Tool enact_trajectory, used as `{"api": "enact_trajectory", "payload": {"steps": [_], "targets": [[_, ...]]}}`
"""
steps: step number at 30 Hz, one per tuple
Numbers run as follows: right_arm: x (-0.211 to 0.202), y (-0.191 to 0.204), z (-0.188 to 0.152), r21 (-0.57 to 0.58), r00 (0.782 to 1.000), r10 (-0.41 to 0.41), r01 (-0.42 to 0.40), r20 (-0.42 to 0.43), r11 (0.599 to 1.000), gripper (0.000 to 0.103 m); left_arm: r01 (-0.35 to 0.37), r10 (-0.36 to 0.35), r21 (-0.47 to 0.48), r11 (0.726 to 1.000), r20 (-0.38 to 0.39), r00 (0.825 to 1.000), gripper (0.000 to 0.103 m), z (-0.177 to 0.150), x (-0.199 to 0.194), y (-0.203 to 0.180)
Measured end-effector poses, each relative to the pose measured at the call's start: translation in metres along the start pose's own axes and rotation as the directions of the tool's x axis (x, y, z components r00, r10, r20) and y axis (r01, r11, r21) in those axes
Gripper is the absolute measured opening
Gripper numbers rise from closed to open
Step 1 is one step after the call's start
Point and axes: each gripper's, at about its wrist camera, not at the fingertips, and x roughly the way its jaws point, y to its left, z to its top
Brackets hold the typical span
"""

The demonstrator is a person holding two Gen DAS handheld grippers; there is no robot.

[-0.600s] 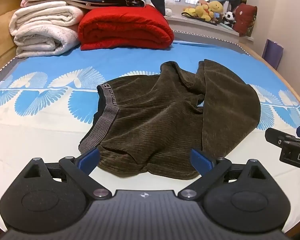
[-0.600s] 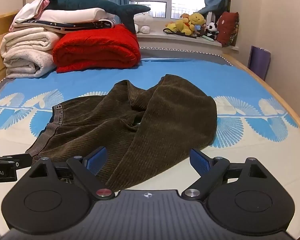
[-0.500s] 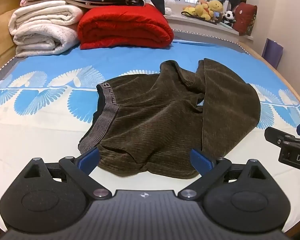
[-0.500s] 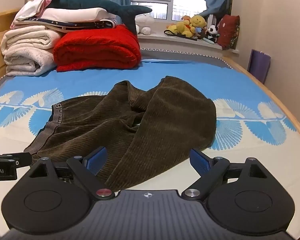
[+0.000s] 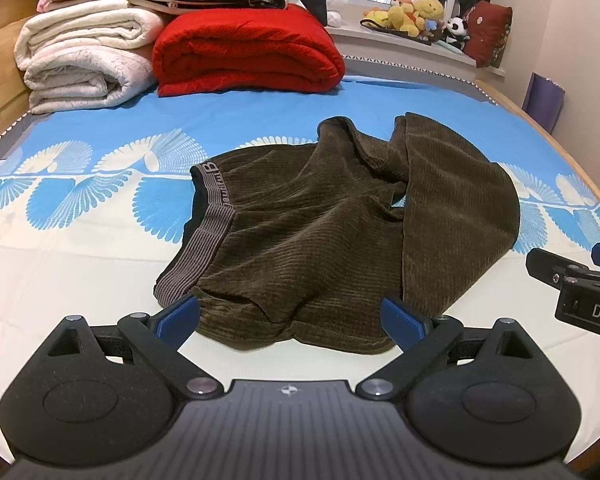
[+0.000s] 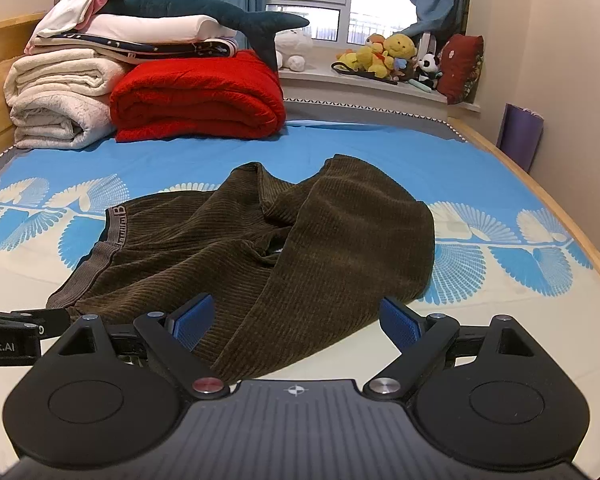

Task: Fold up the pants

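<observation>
1. The pants [image 5: 332, 240], dark olive corduroy, lie crumpled on the bed [image 5: 80, 264], waistband [image 5: 208, 216] on their left side, one leg folded back over the right part.
2. The left gripper [image 5: 290, 318] sits at the pants' near edge, jaws spread wide with the near hem between them; nothing is pinched.
3. The right gripper [image 6: 296, 322] sits at the pants' near right part, over the folded leg, jaws likewise spread and holding nothing.
4. Beyond the pants a red blanket [image 5: 248, 52] lies folded beside a pile of white bedding [image 5: 84, 56].
5. A plush shark [image 6: 204, 8] rests on top of that pile, beyond the pants.
6. Stuffed toys [image 6: 384, 56] line the windowsill behind the pants.
</observation>
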Motion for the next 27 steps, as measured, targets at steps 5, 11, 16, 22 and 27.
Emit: {"api": "enact_trajectory", "payload": {"steps": [5, 11, 16, 22, 27], "targets": [[-0.0005, -0.0013, -0.0004, 0.014, 1.0, 0.01, -0.01, 0.014, 1.0, 0.09, -0.003, 0.003, 0.0, 1.0, -0.006, 1.0, 0.099, 0.0002, 0.0021, 0.0], [0.0009, -0.0024, 0.0004, 0.002, 1.0, -0.001, 0.001, -0.005, 1.0, 0.09, -0.002, 0.002, 0.001, 1.0, -0.009, 1.0, 0.099, -0.0011, 0.0027, -0.0003], [0.0012, -0.0026, 0.0001, 0.003, 1.0, 0.0, 0.0, -0.006, 1.0, 0.09, -0.001, 0.001, 0.0, 1.0, -0.01, 1.0, 0.099, -0.0007, 0.0031, 0.0004], [0.0024, -0.002, 0.0001, -0.013, 1.0, -0.012, 0.012, -0.015, 1.0, 0.09, 0.001, -0.001, 0.002, 1.0, -0.011, 1.0, 0.099, -0.0008, 0.0034, 0.0013], [0.0027, -0.0013, -0.0002, -0.013, 1.0, -0.014, 0.014, -0.02, 1.0, 0.09, 0.008, -0.008, -0.002, 1.0, -0.01, 1.0, 0.099, -0.0001, 0.0029, 0.0017]]}}
